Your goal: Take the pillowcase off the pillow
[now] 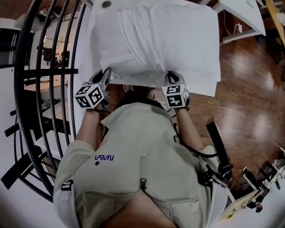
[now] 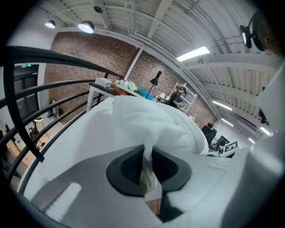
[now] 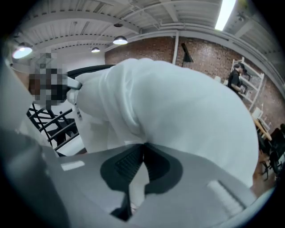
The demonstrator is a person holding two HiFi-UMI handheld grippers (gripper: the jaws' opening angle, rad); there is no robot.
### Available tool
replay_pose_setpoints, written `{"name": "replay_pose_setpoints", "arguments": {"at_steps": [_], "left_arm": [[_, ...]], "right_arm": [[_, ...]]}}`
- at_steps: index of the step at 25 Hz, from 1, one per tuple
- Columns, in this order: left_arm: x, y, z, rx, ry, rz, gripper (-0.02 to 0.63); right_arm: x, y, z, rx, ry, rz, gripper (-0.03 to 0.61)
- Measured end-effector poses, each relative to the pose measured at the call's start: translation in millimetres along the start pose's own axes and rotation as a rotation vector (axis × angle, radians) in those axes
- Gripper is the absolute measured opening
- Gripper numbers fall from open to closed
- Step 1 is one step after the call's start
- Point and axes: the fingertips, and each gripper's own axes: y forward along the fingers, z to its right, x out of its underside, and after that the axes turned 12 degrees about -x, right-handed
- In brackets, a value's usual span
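Pillowcase (image 1: pixel 156 40) lies on the table (image 1: pixel 94 42), pillow inside. Left gripper view: my left gripper (image 2: pixel 147 155) pinches its cloth tight. Right gripper view: my right gripper (image 3: pixel 143 149) pinches it too. Next, I think, pull it off.

The pillow (image 1: pixel 147 40), inside the pillowcase (image 1: pixel 187 44), lies on the tabletop (image 1: pixel 94 40), directly ahead of the person (image 1: pixel 142 169). Both tools sit at the pillow's near edge. The left tool (image 1: pixel 108 73) is at the near left corner, with a fold of the pillowcase between its jaws. The right tool (image 1: pixel 171 76) is at the near right corner, its jaws together on the pillowcase's edge. The two tools are well apart, and the person's torso lies behind and between them. A railing (image 1: pixel 26 89) runs along the left of the tabletop. The floor (image 1: pixel 249 89) lies to the right. A second table (image 1: pixel 240 13) stands at the far right, beyond the pillow.
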Motion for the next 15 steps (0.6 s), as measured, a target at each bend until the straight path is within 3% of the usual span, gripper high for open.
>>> {"name": "replay_pose_setpoints", "arguments": {"at_steps": [3,7,10,15], "left_arm": [[14,5,-3,0.012,-0.035,-0.013,0.041],[-2,-12,14,0.046,0.078,0.072,0.081],[-16,-24,18,0.060,0.127,0.095,0.122],[-34,-33,21,0.142,0.138,0.059,0.133]], "right_arm": [[7,11,-3,-0.037,0.010,-0.036,0.008],[1,5,-6,-0.088,0.016,-0.034,0.014],[-6,-8,-8,-0.134,0.053,-0.032,0.095],[-29,-38,-22,-0.192,0.087,-0.009,0.129]]}}
